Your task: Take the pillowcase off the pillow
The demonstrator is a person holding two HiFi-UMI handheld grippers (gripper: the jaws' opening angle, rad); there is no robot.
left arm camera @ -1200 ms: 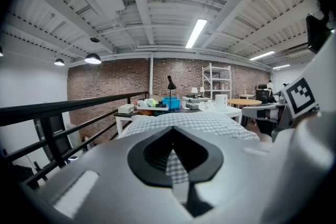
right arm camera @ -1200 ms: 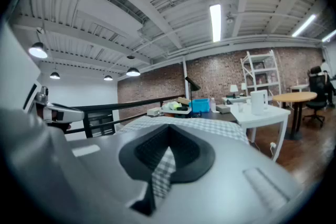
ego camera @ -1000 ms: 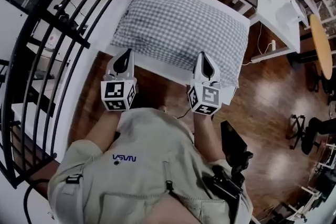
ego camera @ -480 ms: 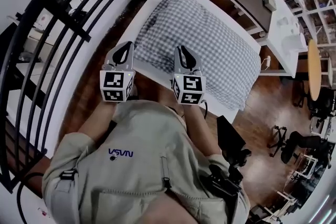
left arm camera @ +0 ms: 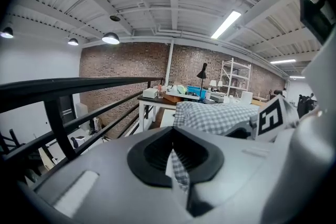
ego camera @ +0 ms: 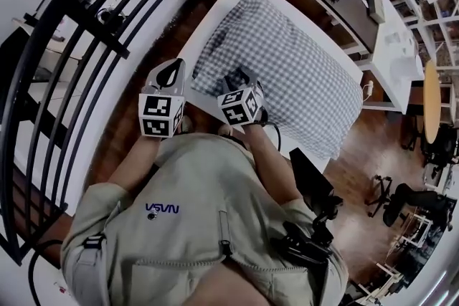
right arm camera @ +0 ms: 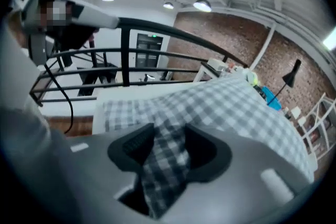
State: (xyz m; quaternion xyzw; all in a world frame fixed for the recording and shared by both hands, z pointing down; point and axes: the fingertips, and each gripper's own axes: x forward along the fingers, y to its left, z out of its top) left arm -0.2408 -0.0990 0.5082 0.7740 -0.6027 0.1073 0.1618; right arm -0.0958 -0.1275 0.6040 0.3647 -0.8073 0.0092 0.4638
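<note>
- A white table point(ego camera: 203, 39) carried the pillow.
- The pillow, inside its checked pillowcase point(ego camera: 294, 68), lay along the table, with its near end at the grippers.
- The right gripper point(ego camera: 235, 79) had just been opening; its jaws stood wide apart, with bunched pillowcase between them.
- The left gripper point(ego camera: 171, 72), at the near left corner, was closed on a thin pillowcase fold.

The pillowcase point(ego camera: 287, 75) is checked grey and white.
</note>
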